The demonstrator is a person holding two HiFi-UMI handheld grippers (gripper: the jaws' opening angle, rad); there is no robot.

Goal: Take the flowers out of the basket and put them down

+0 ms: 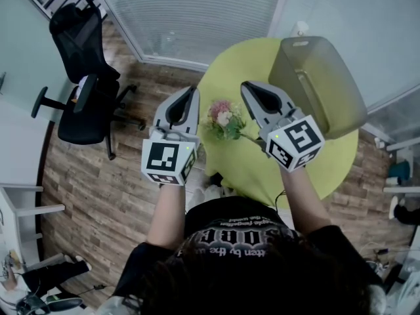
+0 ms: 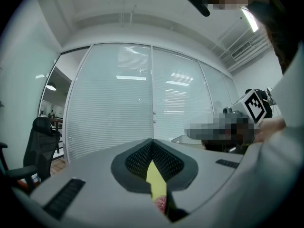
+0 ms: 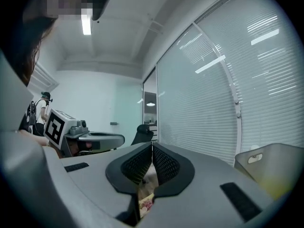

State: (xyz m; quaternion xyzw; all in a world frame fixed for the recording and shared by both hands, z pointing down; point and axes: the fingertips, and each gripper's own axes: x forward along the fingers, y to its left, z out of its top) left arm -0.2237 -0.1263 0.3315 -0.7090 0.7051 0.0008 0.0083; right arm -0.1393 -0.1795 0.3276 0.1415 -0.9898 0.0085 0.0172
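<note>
Lime-green counter (image 1: pixel 262 169), and the little bunch of flowers (image 1: pixel 223 118) lies on it, on its side, between the two grippers and apart from the smoky plastic basket (image 1: pixel 321 84) on the far right. Left gripper (image 1: pixel 192 92): jaws pressed together, nothing in them. Right gripper (image 1: pixel 247 86): jaws pressed together too, empty, the blooms showing beneath them. I'd call this bunch out and down. Whether the basket hides more, I cannot tell.

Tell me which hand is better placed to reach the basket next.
Right. The right gripper hovers just beside the basket; the left gripper is farther off, with the flowers on the table between them.
</note>
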